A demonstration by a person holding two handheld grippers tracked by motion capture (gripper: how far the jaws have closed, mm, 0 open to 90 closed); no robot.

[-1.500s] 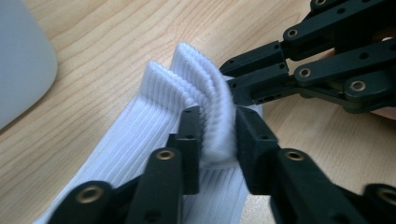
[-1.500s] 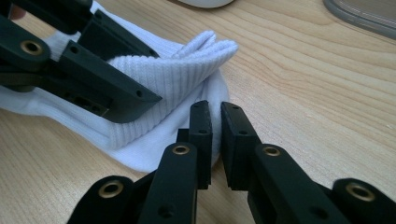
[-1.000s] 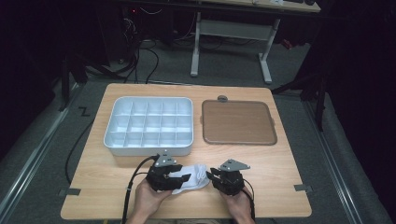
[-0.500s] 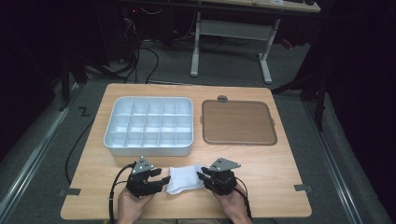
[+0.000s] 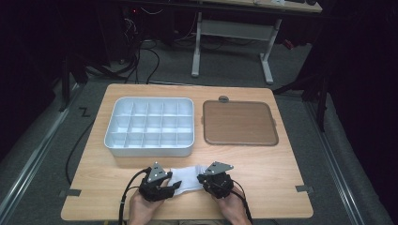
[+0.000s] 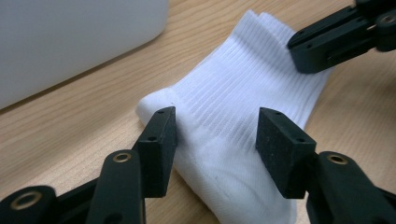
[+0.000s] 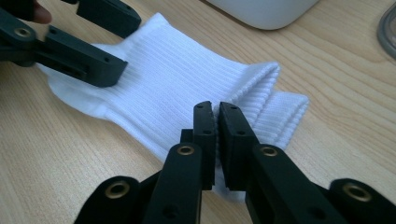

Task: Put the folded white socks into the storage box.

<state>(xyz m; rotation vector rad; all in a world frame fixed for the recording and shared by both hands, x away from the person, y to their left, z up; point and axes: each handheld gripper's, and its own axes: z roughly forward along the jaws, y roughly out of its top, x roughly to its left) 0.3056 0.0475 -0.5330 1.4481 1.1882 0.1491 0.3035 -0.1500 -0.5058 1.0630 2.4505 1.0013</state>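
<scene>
Left tool [image 5: 172, 185] lower — sock's [image 5: 188, 177] pinched edge hidden.

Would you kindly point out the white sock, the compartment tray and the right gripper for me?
white sock [image 7: 163, 79]: right gripper view, on its ribbed middle.
compartment tray [image 5: 109, 136]: high view, on its left rim.
right gripper [image 7: 217, 116]: right gripper view, between its fingertips, shut on the sock's edge.

right gripper [image 7: 217, 109] pinching white sock [image 7: 173, 79]
</scene>
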